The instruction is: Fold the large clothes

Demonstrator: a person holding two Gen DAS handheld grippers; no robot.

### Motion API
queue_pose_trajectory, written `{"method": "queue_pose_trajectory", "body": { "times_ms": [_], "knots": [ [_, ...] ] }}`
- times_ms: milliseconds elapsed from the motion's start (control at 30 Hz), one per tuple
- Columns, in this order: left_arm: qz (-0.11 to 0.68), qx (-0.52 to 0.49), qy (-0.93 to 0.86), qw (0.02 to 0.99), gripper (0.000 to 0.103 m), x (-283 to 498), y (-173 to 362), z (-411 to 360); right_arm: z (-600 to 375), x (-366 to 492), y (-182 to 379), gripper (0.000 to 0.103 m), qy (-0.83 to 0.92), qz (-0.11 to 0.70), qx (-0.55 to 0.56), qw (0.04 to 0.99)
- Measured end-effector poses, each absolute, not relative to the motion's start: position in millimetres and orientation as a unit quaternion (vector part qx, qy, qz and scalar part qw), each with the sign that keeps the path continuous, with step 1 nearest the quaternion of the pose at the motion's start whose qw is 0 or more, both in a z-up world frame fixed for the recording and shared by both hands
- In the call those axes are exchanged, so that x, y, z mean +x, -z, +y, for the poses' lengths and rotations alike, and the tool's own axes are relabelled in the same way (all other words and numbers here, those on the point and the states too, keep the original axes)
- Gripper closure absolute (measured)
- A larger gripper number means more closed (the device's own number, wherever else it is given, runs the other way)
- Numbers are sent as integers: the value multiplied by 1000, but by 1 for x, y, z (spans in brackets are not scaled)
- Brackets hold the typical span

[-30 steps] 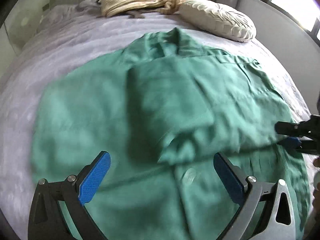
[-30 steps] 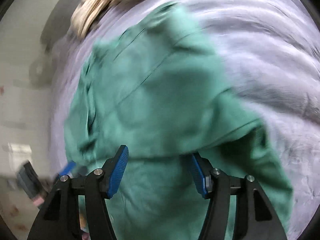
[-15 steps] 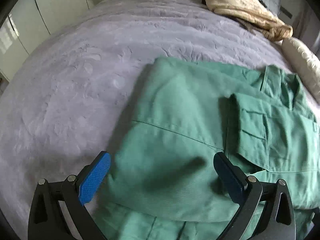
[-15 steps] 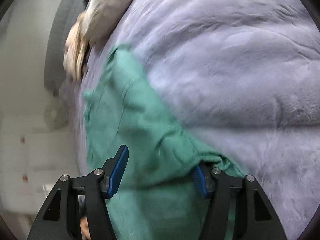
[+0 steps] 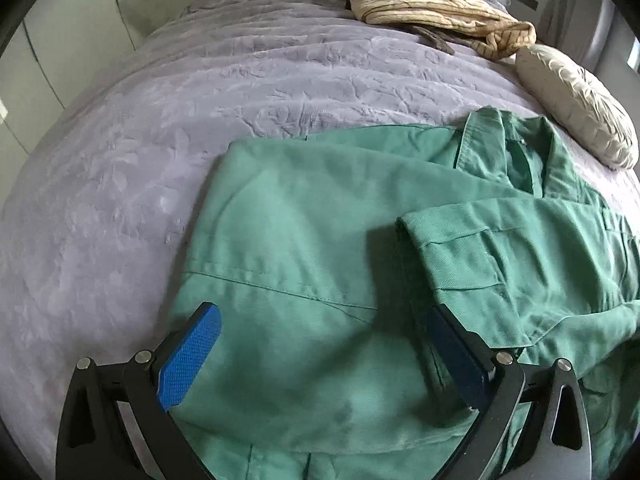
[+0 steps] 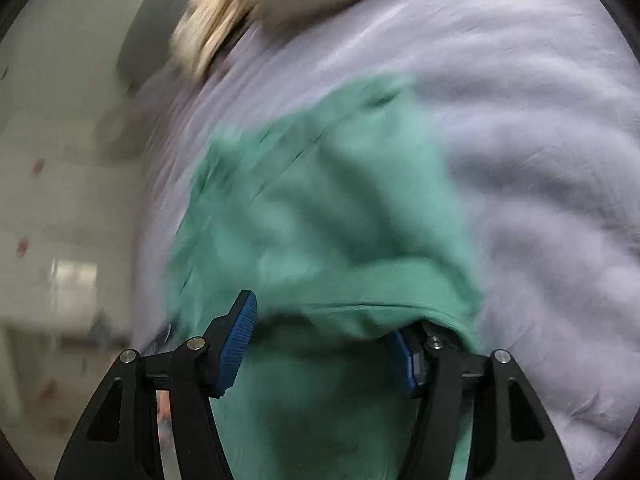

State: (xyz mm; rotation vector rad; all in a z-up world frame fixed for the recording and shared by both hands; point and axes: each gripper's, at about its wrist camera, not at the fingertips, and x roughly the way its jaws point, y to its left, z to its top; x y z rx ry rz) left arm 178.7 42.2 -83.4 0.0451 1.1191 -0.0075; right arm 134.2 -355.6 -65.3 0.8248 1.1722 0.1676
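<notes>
A large green shirt (image 5: 320, 248) lies on the lilac bedspread (image 5: 168, 128), its collar (image 5: 516, 148) at the far right and one sleeve (image 5: 500, 248) folded across the body. My left gripper (image 5: 320, 356) is open, hovering low over the shirt's near left part with fabric between its blue pads (image 5: 192, 356). In the blurred right wrist view the shirt (image 6: 328, 224) fills the middle. My right gripper (image 6: 324, 340) is open, and a fold of the shirt drapes over its right pad (image 6: 404, 360).
A beige striped garment (image 5: 432, 4) lies bunched at the head of the bed. A cream pleated cushion (image 5: 576, 96) sits at the far right. White cabinets (image 5: 48, 40) stand left of the bed. The bedspread (image 6: 540, 160) extends right of the shirt.
My left gripper has swung left and closer over the shirt's left side. The right wrist view has swept back over the shirt, still blurred with motion.
</notes>
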Motion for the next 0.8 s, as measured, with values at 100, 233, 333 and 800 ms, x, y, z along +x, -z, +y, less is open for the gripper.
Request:
{"method": "queue_pose_trajectory", "body": {
  "times_ms": [100,233,333,800],
  "knots": [
    [544,8,8,839,0,179,87,45,-353,115,65,38,-60,557,362,745],
    [548,-23,26,836,0,184,81,37,-391,90,79,38,-13,490,499,715],
    [539,0,43,841,0,197,77,20,-407,85,93,38,3,438,585,683],
    [542,13,50,839,0,208,69,34,-388,15,86,93,-22,561,449,695]
  ]
}}
